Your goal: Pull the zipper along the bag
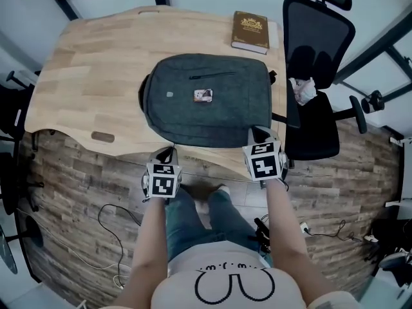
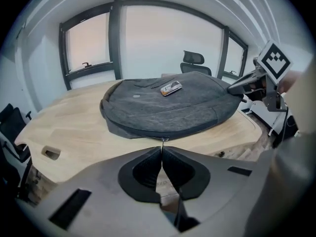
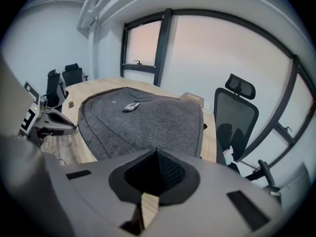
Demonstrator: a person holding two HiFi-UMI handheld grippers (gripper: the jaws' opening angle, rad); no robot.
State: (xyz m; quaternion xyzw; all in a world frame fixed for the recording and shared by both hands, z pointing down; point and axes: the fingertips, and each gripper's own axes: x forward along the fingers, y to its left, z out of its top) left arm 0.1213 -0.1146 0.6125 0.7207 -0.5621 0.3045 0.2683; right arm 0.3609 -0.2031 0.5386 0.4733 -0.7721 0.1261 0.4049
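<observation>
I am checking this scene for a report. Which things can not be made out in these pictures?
Title on the book: head view, too small.
The small item on the bag: too small in every view.
Whether the right gripper pinches bag fabric: right gripper view, its shut jaws cover the contact.
Most of the zipper pull: left gripper view, the shut left gripper covers it.

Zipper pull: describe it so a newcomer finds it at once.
On the wooden table lies a grey backpack. At its near edge, a small metal zipper pull is pinched in the left gripper's tips, the only metal piece on that dark seam.
</observation>
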